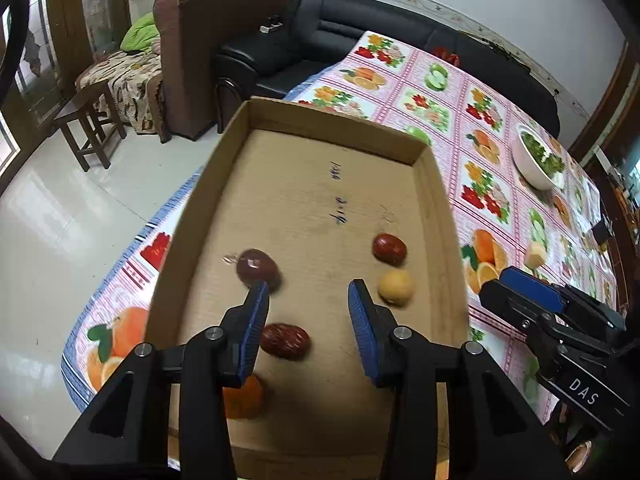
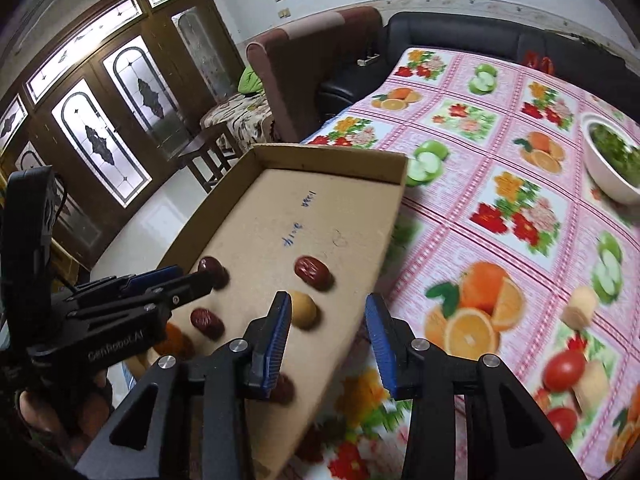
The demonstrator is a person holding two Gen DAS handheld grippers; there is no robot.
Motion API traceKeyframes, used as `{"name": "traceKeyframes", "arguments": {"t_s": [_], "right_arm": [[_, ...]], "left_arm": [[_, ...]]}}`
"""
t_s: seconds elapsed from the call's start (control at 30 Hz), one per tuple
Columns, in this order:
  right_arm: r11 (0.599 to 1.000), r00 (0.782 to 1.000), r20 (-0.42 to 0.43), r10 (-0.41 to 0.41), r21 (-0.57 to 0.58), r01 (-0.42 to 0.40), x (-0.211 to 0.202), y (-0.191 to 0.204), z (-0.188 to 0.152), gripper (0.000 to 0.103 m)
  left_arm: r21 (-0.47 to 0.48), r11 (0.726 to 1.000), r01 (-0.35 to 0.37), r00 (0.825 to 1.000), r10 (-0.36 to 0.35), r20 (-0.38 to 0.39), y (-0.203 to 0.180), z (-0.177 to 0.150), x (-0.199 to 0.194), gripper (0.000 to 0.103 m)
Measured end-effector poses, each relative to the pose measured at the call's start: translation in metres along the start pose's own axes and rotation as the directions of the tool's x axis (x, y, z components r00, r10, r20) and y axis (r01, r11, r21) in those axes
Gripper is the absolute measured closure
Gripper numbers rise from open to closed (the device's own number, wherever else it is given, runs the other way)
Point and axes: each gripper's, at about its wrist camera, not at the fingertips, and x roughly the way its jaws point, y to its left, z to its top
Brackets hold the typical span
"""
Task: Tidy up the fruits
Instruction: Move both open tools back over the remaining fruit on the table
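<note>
A shallow cardboard tray (image 1: pixel 440 208) (image 2: pixel 394 216) lies on the table. In it are red dates (image 1: pixel 257 267) (image 1: pixel 389 249) (image 1: pixel 285 340), a pale yellow fruit (image 1: pixel 396 287) (image 2: pixel 303 309) and an orange fruit (image 1: pixel 244 397), partly hidden behind my left finger. My left gripper (image 1: pixel 308 296) is open and empty above the tray, between the dates. My right gripper (image 2: pixel 328 312) is open and empty over the tray's right edge; it shows in the left wrist view (image 1: pixel 520 288). A pale fruit piece (image 1: pixel 535 255) (image 2: pixel 579 307) lies on the tablecloth, right of the tray.
The table has a fruit-print cloth (image 2: pixel 500 160). A white bowl of greens (image 1: pixel 536 160) (image 2: pixel 612 160) stands at the far right. Beyond the table are a black sofa (image 1: pixel 320 40), a brown armchair (image 1: pixel 200 52) and a wooden stool (image 1: pixel 90 120).
</note>
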Motion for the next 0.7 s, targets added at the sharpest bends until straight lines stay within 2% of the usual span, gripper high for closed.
{"name": "traceKeyframes", "arguments": {"t_s": [0.23,0.43,0.47,0.7], "right_arm": [[0.998,1.000,0.016,-0.016,0.056,0.015,-0.025,-0.023,-0.022,0.061],[0.992,0.999,0.032,-0.034,0.119,0.030,-0.045,-0.045,-0.044,0.061],[0.990,0.999,0.034,-0.037,0.134,0.032,-0.049,-0.049,-0.048,0.061],[0.971,0.995,0.035,-0.090,0.224,0.080,-0.074,-0.085,-0.079,0.061]], "left_arm": [[0.018,1.000,0.022,1.000,-0.021,-0.008,-0.015,-0.009,-0.007,0.064],[0.026,0.997,0.079,0.997,-0.078,-0.026,-0.033,-0.021,-0.013,0.062],[0.036,0.995,0.091,0.995,-0.090,-0.030,-0.039,-0.024,-0.014,0.058],[0.107,0.984,0.142,0.989,-0.136,-0.057,-0.076,-0.036,-0.016,0.058]]}}
